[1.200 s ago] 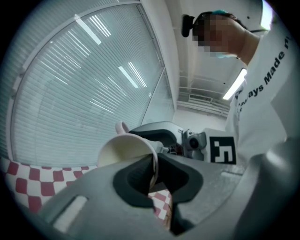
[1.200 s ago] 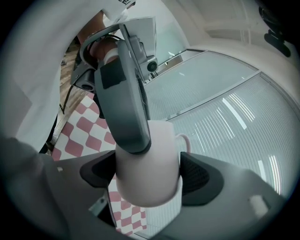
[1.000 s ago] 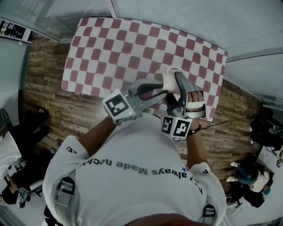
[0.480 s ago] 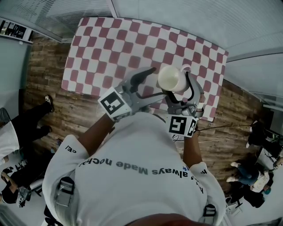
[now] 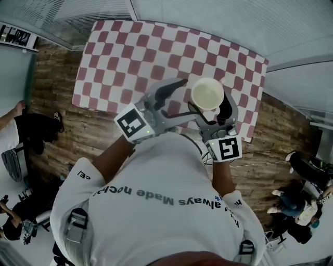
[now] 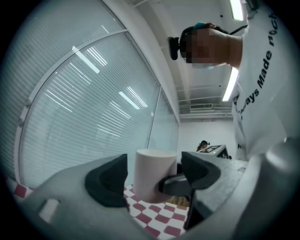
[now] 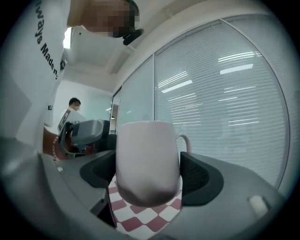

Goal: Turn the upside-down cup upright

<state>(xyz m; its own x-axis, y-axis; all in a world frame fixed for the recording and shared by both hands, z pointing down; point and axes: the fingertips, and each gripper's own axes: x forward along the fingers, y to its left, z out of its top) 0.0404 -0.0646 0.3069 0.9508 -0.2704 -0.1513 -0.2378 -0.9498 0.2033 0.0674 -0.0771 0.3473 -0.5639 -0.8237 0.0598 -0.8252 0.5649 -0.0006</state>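
A white cup with a handle hangs above the near right part of the checkered table, its mouth facing up. My right gripper is shut on it, one pad on each side of the cup, whose handle points away. My left gripper sits just left of the cup; its jaws have just opened and stand wide. In the left gripper view the cup shows between the left pads with a gap on each side.
The red-and-white table stands on a wooden floor, bounded by glass partitions with blinds. People are at the far left and lower right of the floor.
The right gripper has rolled and risen, bringing the cup's mouth up. The left gripper has let go of the cup and opened wide.
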